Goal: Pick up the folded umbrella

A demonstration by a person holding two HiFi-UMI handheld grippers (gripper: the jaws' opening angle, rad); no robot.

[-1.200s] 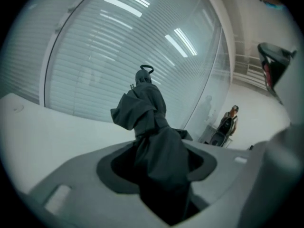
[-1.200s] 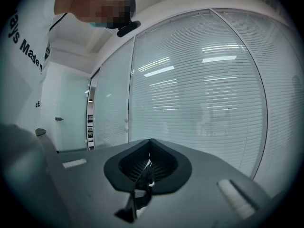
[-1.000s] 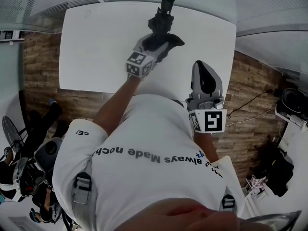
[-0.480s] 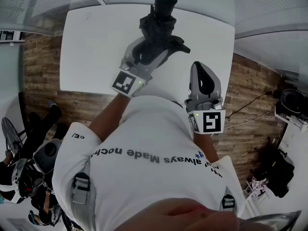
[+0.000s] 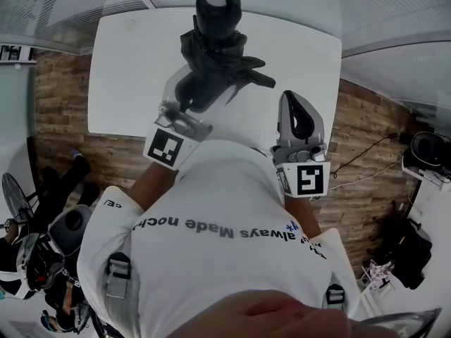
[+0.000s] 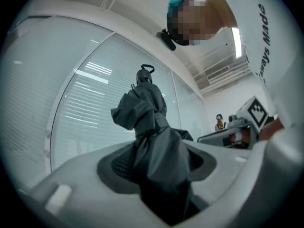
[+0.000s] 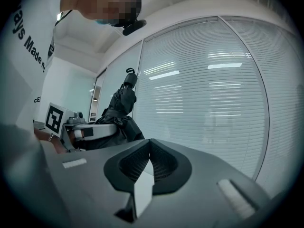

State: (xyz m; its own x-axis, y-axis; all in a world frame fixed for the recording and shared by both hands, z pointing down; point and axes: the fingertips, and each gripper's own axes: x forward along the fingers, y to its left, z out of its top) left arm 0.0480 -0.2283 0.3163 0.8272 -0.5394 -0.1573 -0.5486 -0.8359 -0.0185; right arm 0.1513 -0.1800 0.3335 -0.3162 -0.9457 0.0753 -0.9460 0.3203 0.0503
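One folded umbrella, two grippers, one white table. Umbrella: black, fabric bunched, small loop at top end, probably wrist strap. Left gripper clamps its lower part, holding it upright above table. Right gripper pinched closed, empty.

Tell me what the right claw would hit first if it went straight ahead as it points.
Probably nothing nearby: the right claw points level at the window blinds, with open air between as far as shown. The umbrella is off to its left.
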